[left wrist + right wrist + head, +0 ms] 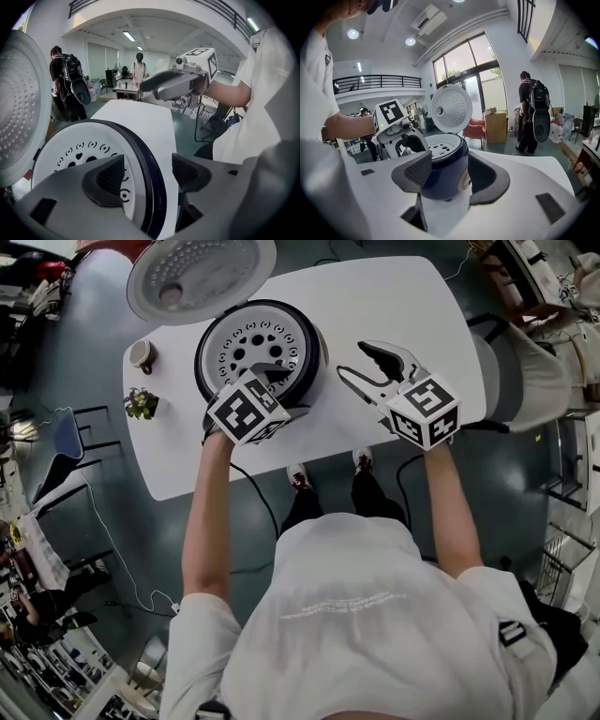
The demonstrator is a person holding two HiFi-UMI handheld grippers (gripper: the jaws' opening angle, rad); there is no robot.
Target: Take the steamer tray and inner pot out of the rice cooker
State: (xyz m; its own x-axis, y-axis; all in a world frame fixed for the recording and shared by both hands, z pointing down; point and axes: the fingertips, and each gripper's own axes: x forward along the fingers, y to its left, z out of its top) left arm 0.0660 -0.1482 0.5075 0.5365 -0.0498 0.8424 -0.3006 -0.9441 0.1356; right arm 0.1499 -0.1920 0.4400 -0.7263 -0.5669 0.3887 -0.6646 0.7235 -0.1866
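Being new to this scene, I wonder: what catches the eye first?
The open rice cooker stands on the white table, its lid raised and the perforated steamer tray inside. The left tool hangs open over its near rim; the right tool is open to its right.

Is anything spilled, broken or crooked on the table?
No, nothing looks wrong. The rice cooker stands upright with its lid open, the steamer tray sits flat inside, and the cup and little plant stand neatly. No spills.
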